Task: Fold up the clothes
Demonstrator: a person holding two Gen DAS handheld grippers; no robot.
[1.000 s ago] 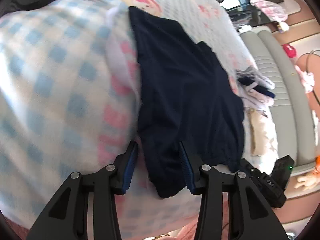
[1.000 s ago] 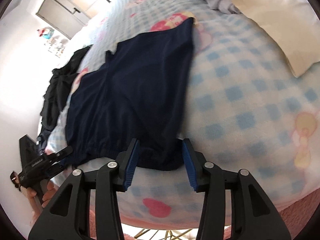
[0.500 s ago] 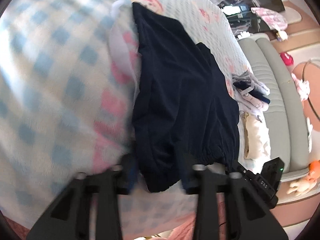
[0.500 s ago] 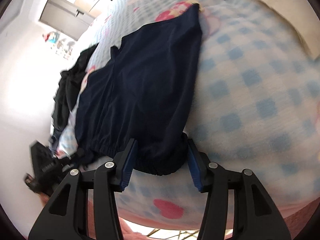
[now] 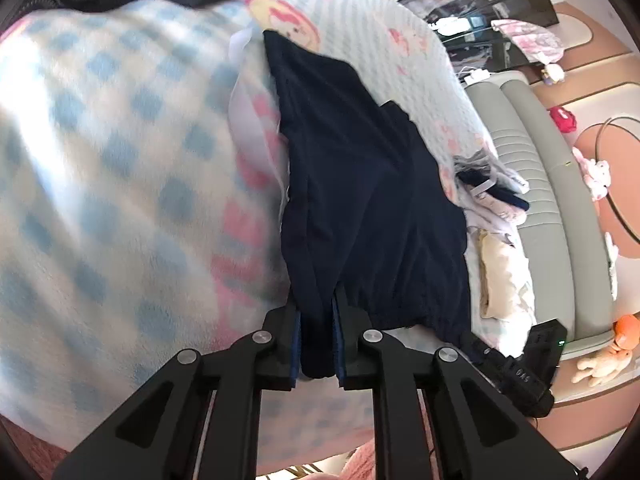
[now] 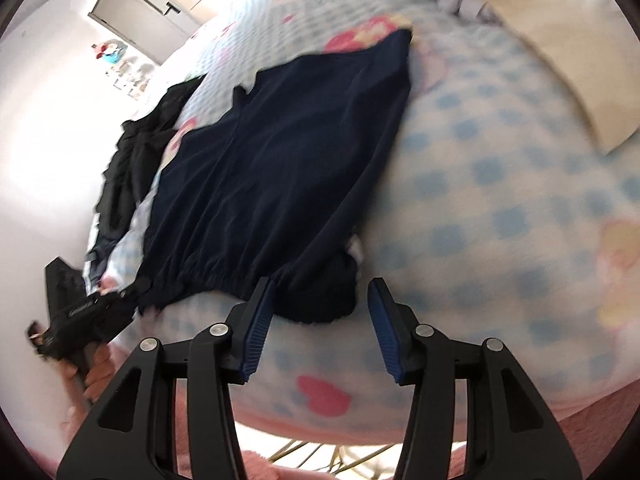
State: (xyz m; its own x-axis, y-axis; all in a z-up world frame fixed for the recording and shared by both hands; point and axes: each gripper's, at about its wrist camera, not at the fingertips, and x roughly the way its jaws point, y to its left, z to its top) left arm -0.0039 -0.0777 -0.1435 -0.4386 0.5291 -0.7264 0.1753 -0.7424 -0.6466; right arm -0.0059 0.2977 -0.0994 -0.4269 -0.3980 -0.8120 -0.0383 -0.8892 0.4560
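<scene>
Dark navy shorts [image 5: 360,200] lie spread on a blue-and-white checked blanket [image 5: 100,200], with the gathered waistband toward me. My left gripper [image 5: 316,340] is shut on the waistband's left corner. In the right wrist view the same shorts [image 6: 272,176] lie flat, and my right gripper [image 6: 320,320] is open, its blue pads on either side of the waistband's right corner, not pinching it. The left gripper [image 6: 76,320] shows at the far left of the right wrist view.
A black garment pile [image 6: 132,168] lies at the bed's left side. A cream cloth [image 6: 560,64] and a heap of light clothes [image 5: 492,196] lie to the right. A grey padded headboard [image 5: 540,184] stands beyond them. The blanket's edge runs just below the grippers.
My left gripper has closed on the waistband corner; it was open a second ago. My right gripper stays open and has moved closer around the other corner.
</scene>
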